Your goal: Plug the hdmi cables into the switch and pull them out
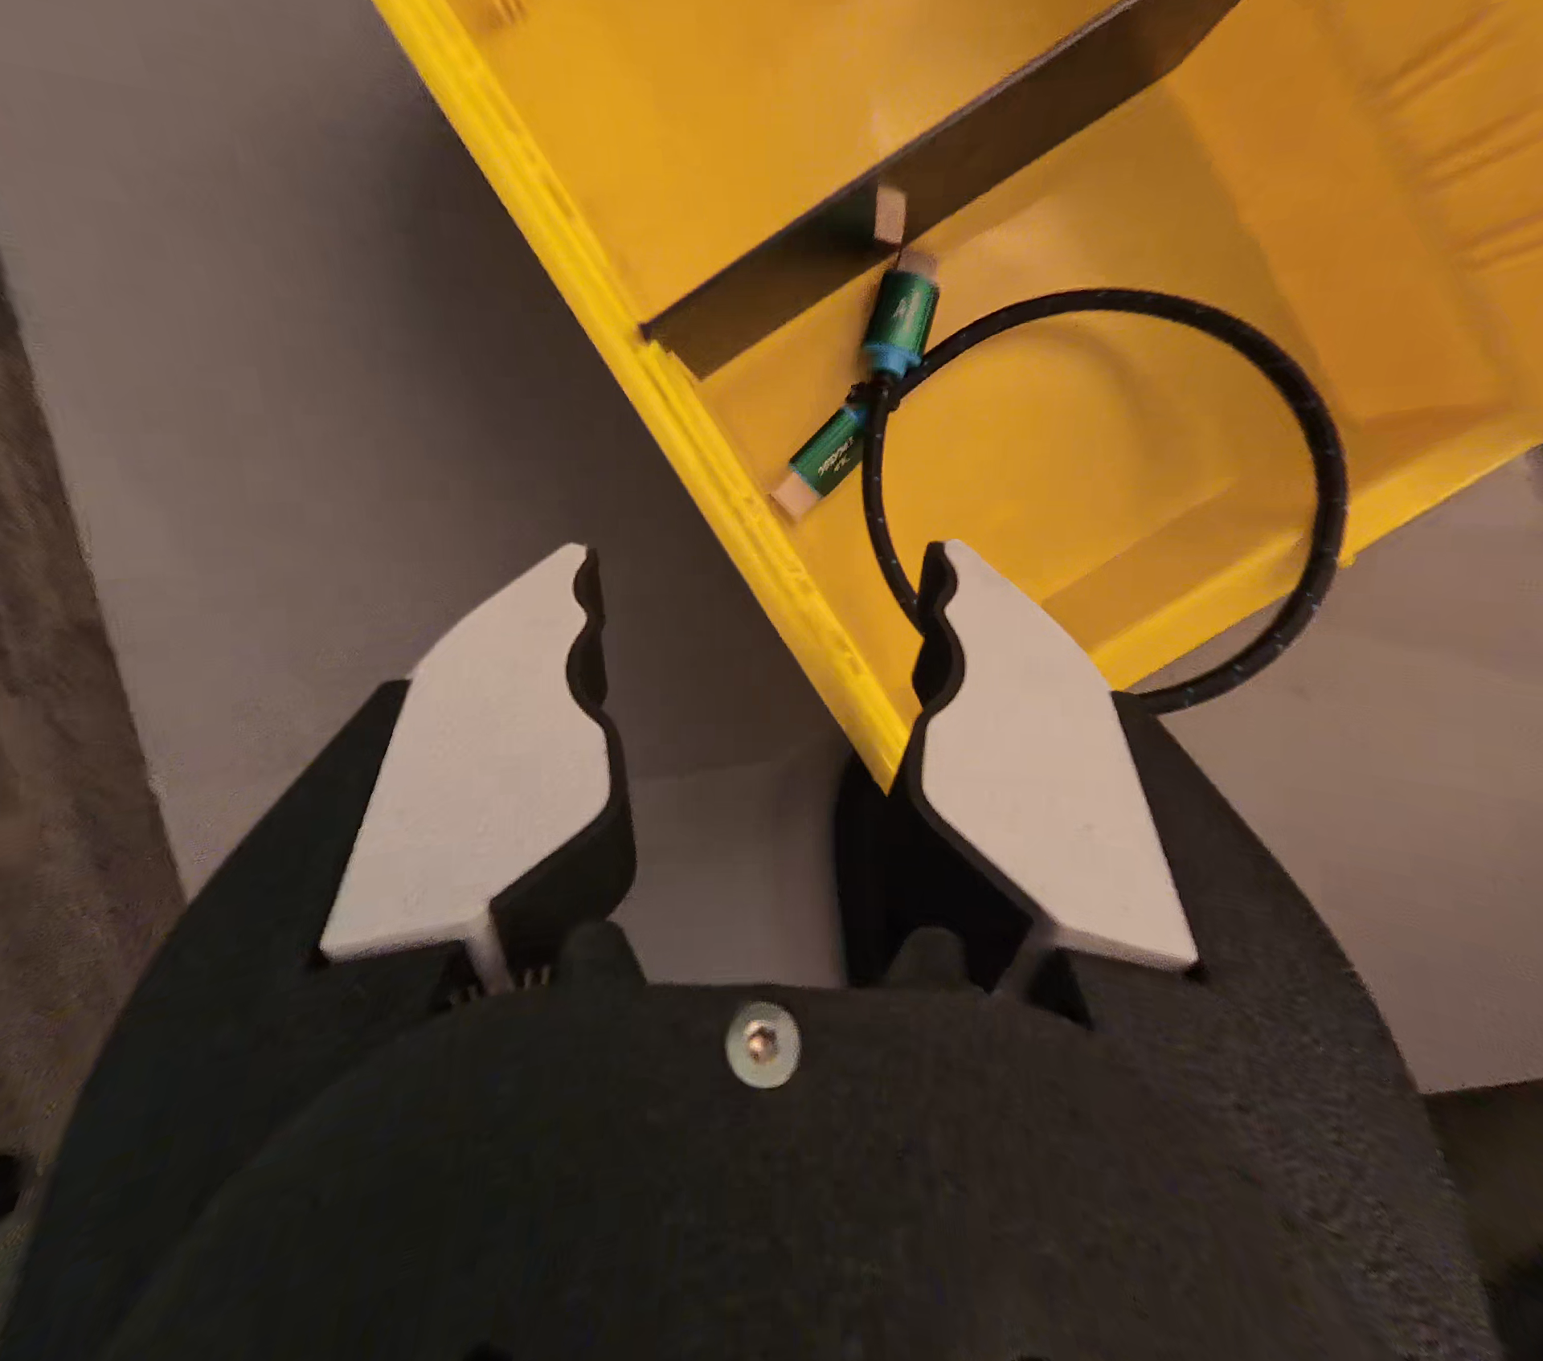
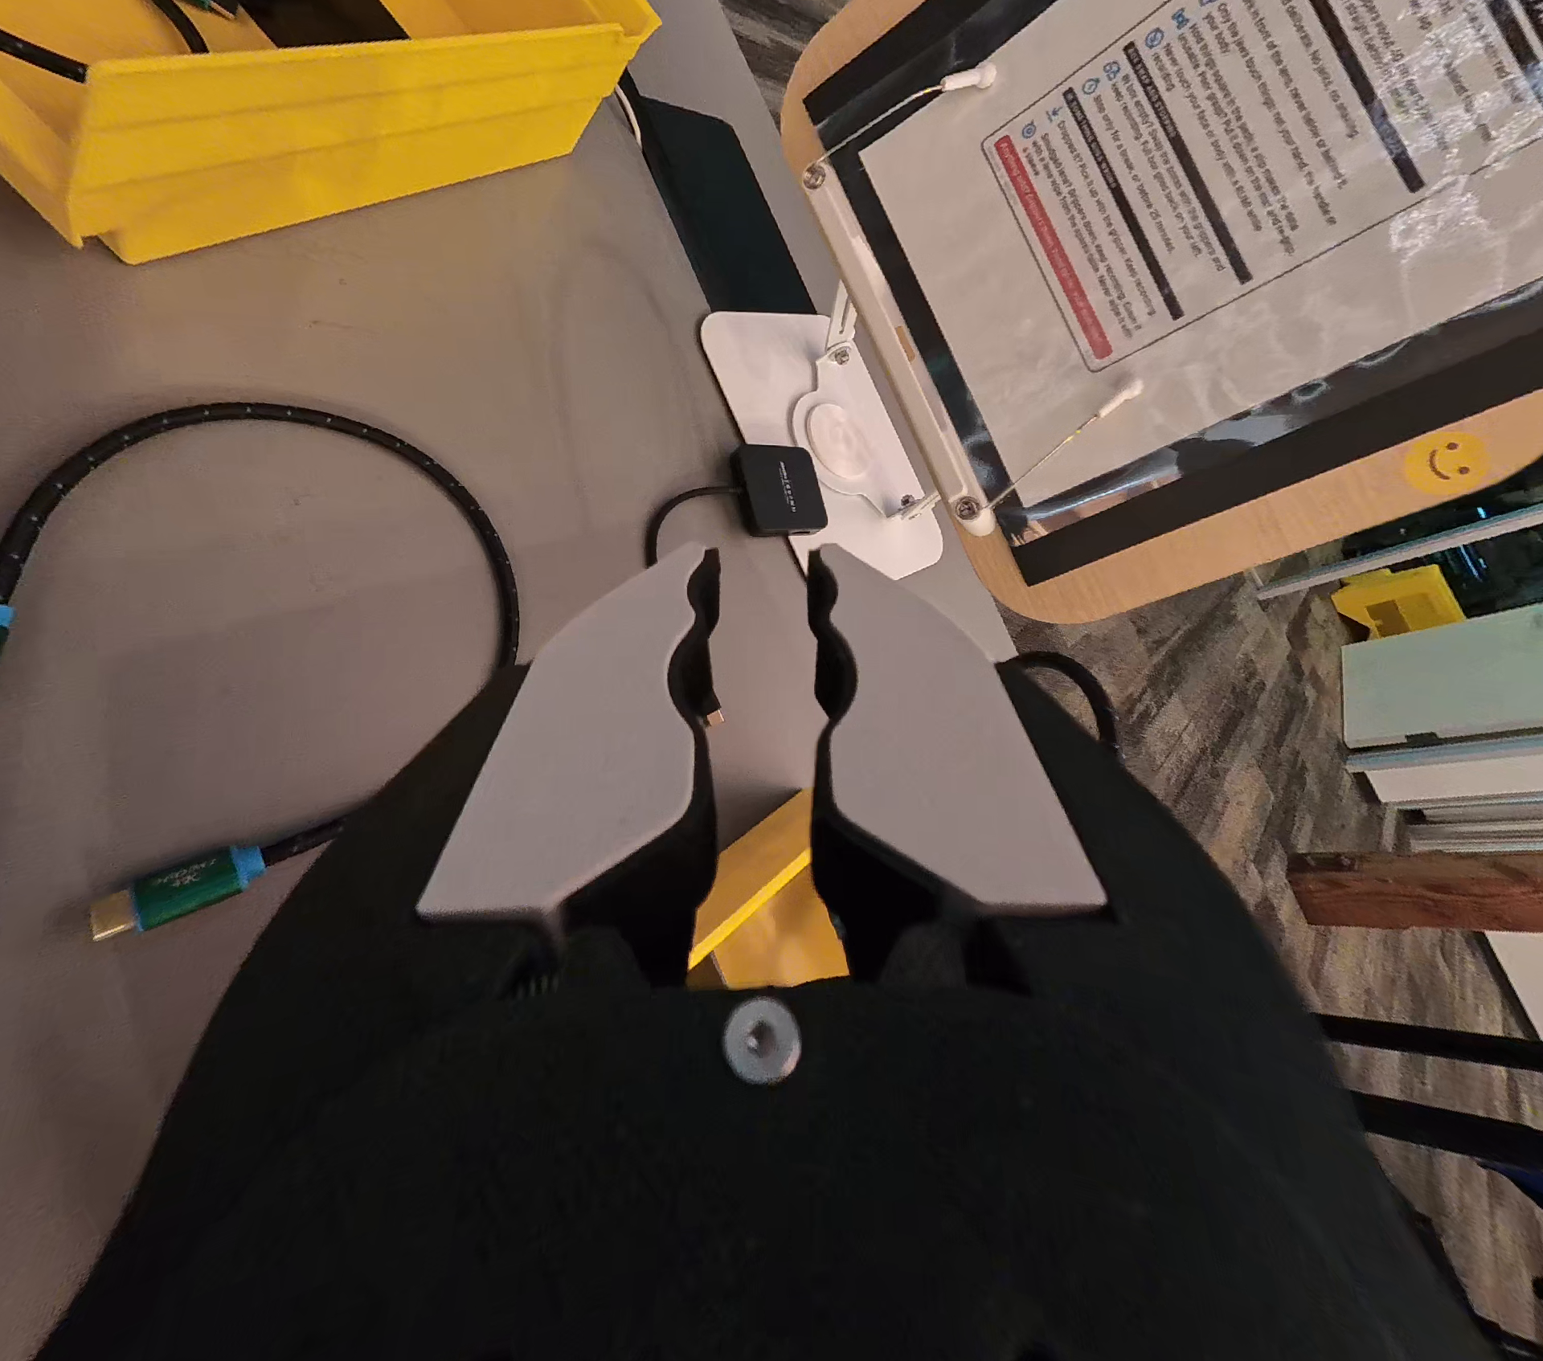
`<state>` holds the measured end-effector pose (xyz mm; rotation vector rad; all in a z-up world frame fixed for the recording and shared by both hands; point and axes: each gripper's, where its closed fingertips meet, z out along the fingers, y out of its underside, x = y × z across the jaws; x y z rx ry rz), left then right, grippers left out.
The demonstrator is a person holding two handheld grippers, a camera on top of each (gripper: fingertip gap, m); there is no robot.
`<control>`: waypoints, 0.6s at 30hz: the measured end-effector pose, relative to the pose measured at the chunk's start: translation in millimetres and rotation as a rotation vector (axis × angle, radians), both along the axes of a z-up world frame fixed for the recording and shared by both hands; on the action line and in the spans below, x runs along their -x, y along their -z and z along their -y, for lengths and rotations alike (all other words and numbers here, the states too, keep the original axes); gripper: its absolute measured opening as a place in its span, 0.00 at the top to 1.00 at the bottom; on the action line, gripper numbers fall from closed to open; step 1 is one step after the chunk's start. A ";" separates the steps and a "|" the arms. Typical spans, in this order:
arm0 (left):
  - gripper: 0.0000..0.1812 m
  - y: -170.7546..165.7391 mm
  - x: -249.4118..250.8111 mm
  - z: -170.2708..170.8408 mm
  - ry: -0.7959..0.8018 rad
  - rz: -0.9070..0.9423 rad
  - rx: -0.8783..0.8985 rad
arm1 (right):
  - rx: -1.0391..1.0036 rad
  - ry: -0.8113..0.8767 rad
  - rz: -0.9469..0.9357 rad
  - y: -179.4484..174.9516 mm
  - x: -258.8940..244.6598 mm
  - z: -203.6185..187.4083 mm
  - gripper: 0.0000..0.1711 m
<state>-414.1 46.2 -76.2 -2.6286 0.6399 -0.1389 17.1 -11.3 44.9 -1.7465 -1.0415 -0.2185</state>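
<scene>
In the left wrist view a black braided HDMI cable (image 1: 1252, 353) lies coiled in the near compartment of a yellow bin (image 1: 584, 219), its two green plugs (image 1: 906, 319) side by side. My left gripper (image 1: 764, 561) is open and empty, with the bin's near corner between its fingers. In the right wrist view a small black switch (image 2: 778, 490) rests on a white stand base (image 2: 751, 361) at the table edge. My right gripper (image 2: 761, 557) hovers just short of it, jaws narrowly apart and empty. A second HDMI cable (image 2: 334, 428) loops on the table, green plug (image 2: 179, 891) at the left.
A black divider (image 1: 1085, 69) splits the bin. The yellow bin (image 2: 334, 127) stands at the table's back left in the right wrist view. A wooden board with a laminated sheet (image 2: 1169, 152) leans on the stand to the right. The switch's thin lead (image 2: 660, 528) curls beside it. Tip to tip, the grippers are about 45 cm apart.
</scene>
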 end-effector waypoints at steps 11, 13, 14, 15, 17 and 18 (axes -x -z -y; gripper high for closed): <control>0.84 20.7 45.6 -40.7 0.138 -0.467 0.050 | -0.008 0.030 0.009 -5.8 -15.1 1.4 0.88; 0.85 20.0 46.3 -42.1 0.129 -0.473 0.060 | -0.007 0.039 0.002 -8.0 -20.7 1.8 0.88; 0.85 19.9 45.8 -41.2 0.123 -0.464 0.064 | -0.010 0.047 0.001 -9.0 -24.1 1.7 0.88; 0.85 19.4 44.9 -40.3 0.117 -0.449 0.061 | -0.011 0.053 0.001 -9.7 -27.4 1.6 0.88; 0.85 11.7 43.4 -40.7 0.104 -0.409 0.021 | -0.014 0.070 -0.005 -11.9 -34.6 1.0 0.87; 0.85 1.8 44.5 -43.2 0.091 -0.393 -0.023 | -0.020 0.079 -0.011 -13.9 -38.4 0.8 0.87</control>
